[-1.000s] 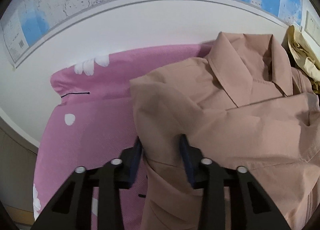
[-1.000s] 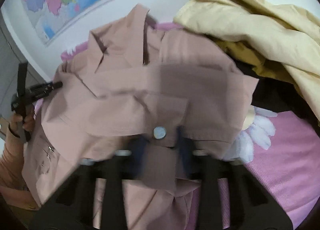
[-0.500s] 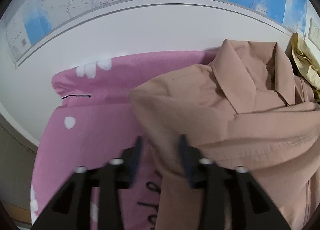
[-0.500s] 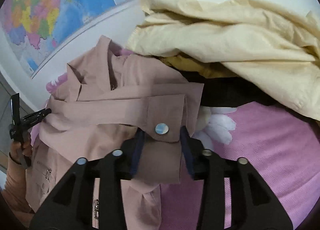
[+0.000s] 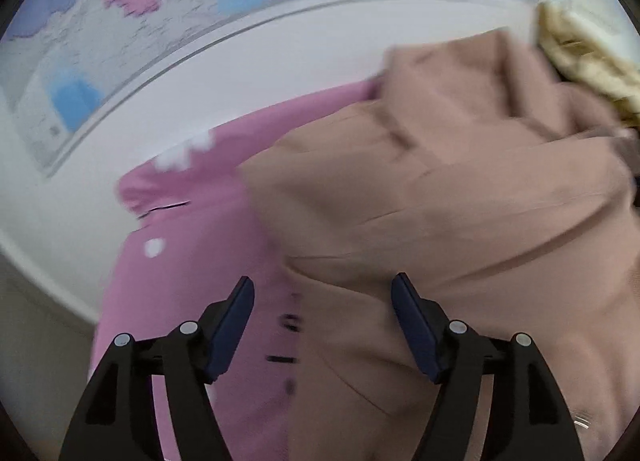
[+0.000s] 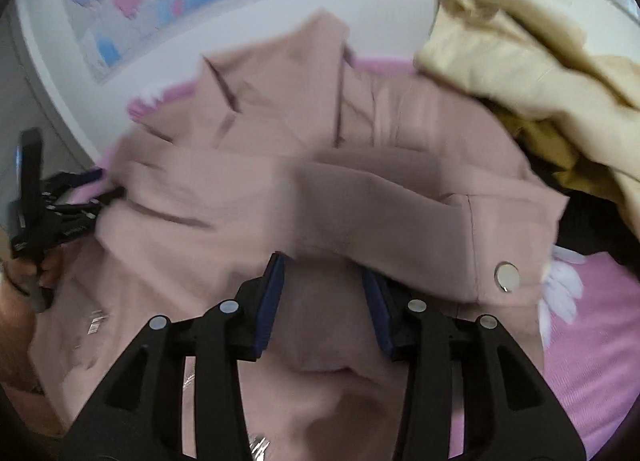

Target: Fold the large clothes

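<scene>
A dusty-pink jacket (image 5: 460,201) lies collar-up on a pink flowered bedsheet (image 5: 192,261). My left gripper (image 5: 322,289) hovers at the jacket's left edge. Its jaws are opening, wide apart, with cloth below them and nothing pressed between the pads. In the right wrist view the jacket (image 6: 320,165) has a sleeve folded across its chest, with the snap-button cuff (image 6: 506,275) at the right. My right gripper (image 6: 322,269) stands over the middle of that sleeve, jaws apart, pads clear of the fabric. The left gripper (image 6: 60,205) shows at the jacket's far left side, held by a hand (image 6: 24,273).
A pale yellow garment (image 6: 540,61) is heaped at the back right over a dark one (image 6: 580,221); its edge shows in the left wrist view (image 5: 580,57). A wall map (image 5: 160,1) hangs above the white wall behind the bed. Pink sheet (image 6: 592,341) lies bare at the right.
The left jaws spread and let go of the jacket's shoulder fold. The right jaws opened off the cuff and shifted left along the sleeve, which now lies across the chest.
</scene>
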### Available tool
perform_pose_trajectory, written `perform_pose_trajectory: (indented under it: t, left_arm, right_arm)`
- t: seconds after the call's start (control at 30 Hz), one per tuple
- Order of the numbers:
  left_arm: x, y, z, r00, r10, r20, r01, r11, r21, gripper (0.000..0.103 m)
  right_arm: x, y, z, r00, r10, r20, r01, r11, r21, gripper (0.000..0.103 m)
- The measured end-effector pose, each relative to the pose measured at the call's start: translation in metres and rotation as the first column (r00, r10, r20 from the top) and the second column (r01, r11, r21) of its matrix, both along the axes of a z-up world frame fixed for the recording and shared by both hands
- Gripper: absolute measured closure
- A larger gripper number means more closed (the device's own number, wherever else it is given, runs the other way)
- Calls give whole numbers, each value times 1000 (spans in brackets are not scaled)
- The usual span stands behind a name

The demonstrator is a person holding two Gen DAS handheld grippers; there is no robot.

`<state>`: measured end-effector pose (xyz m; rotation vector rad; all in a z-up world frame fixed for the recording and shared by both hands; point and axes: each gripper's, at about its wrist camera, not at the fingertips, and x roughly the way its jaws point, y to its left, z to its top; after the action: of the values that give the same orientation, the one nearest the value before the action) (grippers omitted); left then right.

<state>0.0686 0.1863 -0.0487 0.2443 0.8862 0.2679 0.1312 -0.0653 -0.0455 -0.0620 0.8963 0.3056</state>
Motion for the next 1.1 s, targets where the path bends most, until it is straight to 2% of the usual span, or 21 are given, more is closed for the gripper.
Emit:
perform_pose_trajectory:
  t: [0.07,0.13,0.2,0.27,0.37,0.53,0.67,0.77,0.87,0.97,1.07,1.1]
  left_arm:
    - [-1,11,-2,999,37,0,-37,999,-21,32]
    - [-9,19,4,999,43,9,-42,995,-90,32]
    - [-26,22,15,999,20,36,-15,992,-125,31]
    - [-47,25,25,998,-14,57,23,986,-164,24]
    - [-79,30,31,997,-56,58,68,969,-236,23]
    - [-128,44,19,997,-70,15,71,942,-329,21]
    - [-158,52,3,996,-86,-32,64,904,-423,21]
    - [-173,52,-4,994,-99,-55,63,888,-455,21]
    - [-187,49,-4,990,-128,-53,87,870,-486,19]
    - [-196,43,-4,983,-174,-56,117,837,-534,17]
    - [-206,32,-6,975,-215,-60,150,832,-534,16]
    - [-208,29,-6,971,-230,-58,162,822,-546,15]
  right_arm:
    - [4,-5,0,1000,-12,-26,13,998,59,59]
    - [-9,-8,12,1000,-17,12,16,998,59,56]
    - [-27,-14,25,999,-8,49,4,997,73,47]
    - [-50,-25,36,998,4,66,-11,994,107,46]
    - [-91,-51,41,998,-3,59,-8,984,180,44]
    - [-152,-91,27,999,-49,-2,48,961,271,37]
    - [-187,-103,8,995,-76,-58,92,937,338,35]
    - [-209,-110,-3,993,-75,-94,105,921,375,34]
    - [-225,-106,-10,993,-54,-108,93,913,398,33]
    - [-233,-102,-12,994,-39,-103,79,904,421,32]
    - [-238,-95,-14,995,-14,-103,57,901,430,32]
    - [-240,-92,-15,995,-6,-103,50,901,431,32]
